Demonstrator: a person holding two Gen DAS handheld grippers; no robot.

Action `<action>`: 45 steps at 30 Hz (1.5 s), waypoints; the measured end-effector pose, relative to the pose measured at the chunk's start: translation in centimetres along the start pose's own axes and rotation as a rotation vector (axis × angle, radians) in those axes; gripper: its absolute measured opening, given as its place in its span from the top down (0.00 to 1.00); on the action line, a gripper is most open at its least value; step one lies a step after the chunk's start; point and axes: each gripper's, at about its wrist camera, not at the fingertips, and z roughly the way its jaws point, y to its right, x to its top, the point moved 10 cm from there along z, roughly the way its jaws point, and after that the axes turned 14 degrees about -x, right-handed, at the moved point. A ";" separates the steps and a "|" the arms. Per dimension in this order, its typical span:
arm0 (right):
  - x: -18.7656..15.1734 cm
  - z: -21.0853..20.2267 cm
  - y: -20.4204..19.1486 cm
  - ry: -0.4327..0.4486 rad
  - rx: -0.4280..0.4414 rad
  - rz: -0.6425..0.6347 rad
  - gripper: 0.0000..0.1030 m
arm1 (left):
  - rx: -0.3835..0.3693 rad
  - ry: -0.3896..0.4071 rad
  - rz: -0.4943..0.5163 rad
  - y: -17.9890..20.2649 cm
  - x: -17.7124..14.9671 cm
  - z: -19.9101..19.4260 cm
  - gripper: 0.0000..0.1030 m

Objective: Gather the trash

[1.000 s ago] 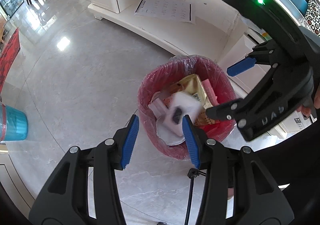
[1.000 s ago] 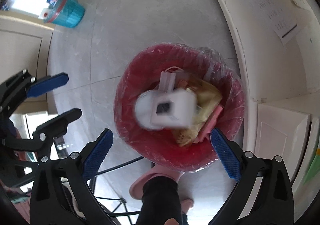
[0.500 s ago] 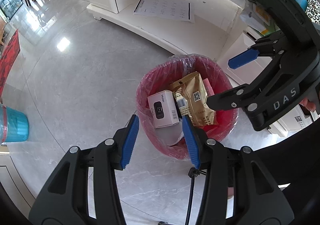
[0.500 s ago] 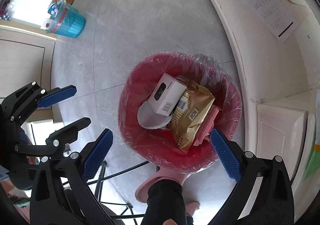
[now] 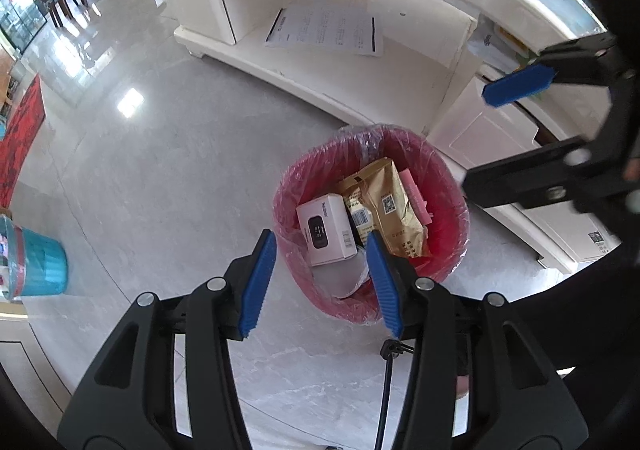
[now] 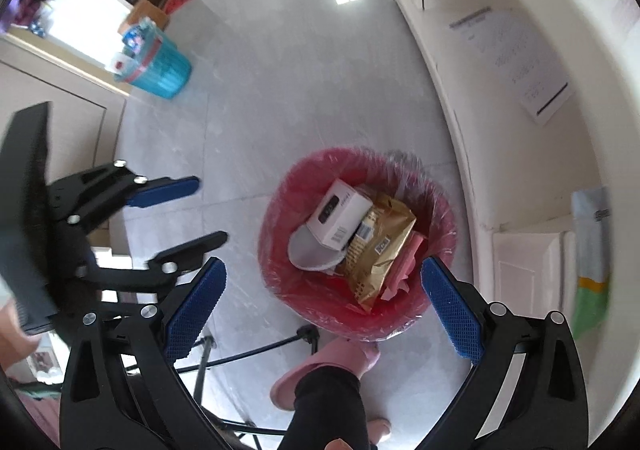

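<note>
A red bin lined with clear plastic (image 5: 448, 178) stands on the grey floor; it also shows in the right wrist view (image 6: 276, 270). Inside lie a white box (image 5: 326, 230) (image 6: 340, 214), a gold pouch (image 5: 388, 210) (image 6: 380, 254), pink paper (image 5: 416, 196) and a grey dish (image 6: 308, 254). My left gripper (image 5: 320, 282) is open and empty above the bin's near rim. My right gripper (image 6: 320, 302) is wide open and empty above the bin; it also shows in the left wrist view (image 5: 500, 138).
A white shelf unit (image 5: 320, 66) holding a printed sheet (image 5: 324, 30) stands behind the bin. A teal bin (image 5: 36, 266) (image 6: 160, 66) stands to the left. A person's pink slipper (image 6: 320, 370) and a black cable (image 5: 386, 390) lie beside the red bin.
The white box fell into the red bin and came to rest beside the gold pouch. Both grippers rose away from the bin; the right one moved up and right.
</note>
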 end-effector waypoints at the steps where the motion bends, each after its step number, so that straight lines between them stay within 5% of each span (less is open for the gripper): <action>1: 0.1 -1.0 -0.1 0.019 -0.003 -0.010 0.06 | 0.004 0.006 0.005 0.1 0.2 -0.3 0.52; 8: 0.8 -9.0 1.3 0.186 -0.021 -0.001 0.06 | 0.040 0.069 0.070 2.6 3.1 -3.9 0.46; 13: -1.8 -15.2 7.6 0.302 -0.098 0.187 0.06 | 0.036 0.163 0.180 7.5 7.6 -7.3 0.33; 20: -11.3 -20.0 18.8 0.323 -0.248 0.514 0.06 | -0.033 0.234 0.353 18.1 12.6 -8.3 0.28; 26: -19.2 -23.1 24.4 0.338 -0.336 0.674 0.06 | -0.071 0.241 0.474 26.0 14.1 -7.2 0.23; 36: -28.4 -25.3 29.0 0.353 -0.398 0.854 0.06 | -0.096 0.238 0.571 33.6 15.4 -6.7 0.16; 45: -32.6 -26.9 30.3 0.360 -0.472 0.923 0.06 | -0.119 0.254 0.621 38.7 16.0 -6.2 0.09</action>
